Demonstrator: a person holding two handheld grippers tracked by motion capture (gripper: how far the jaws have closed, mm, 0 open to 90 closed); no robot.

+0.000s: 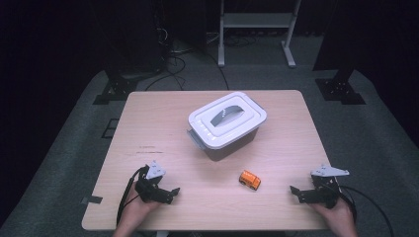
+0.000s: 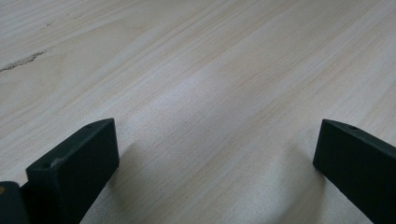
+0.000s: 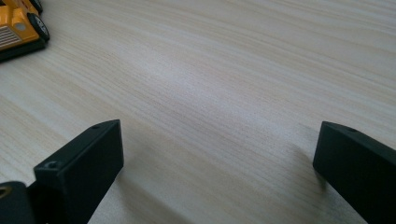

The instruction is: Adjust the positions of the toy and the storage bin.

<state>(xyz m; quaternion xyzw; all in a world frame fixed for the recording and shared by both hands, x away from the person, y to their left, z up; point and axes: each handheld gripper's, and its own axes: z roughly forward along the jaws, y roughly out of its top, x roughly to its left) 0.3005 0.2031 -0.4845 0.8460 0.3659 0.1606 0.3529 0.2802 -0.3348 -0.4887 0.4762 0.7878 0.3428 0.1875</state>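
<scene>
Two spread grippers, left gripper (image 1: 174, 190) and right gripper (image 1: 293, 189), flank the small orange toy truck (image 1: 250, 179) sitting just in front of the lidded grey plastic box (image 1: 227, 125), truck's corner peeking into the right gripper view, so a sloppy grab could roll it away.

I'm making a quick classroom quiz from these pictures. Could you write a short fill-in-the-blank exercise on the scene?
1. The toy truck on the table is coloured ____.
2. The lid of the storage box is ____.
3. The jaws of the left gripper and the right gripper stand ____.

Missing words: orange; on (shut); open
</scene>
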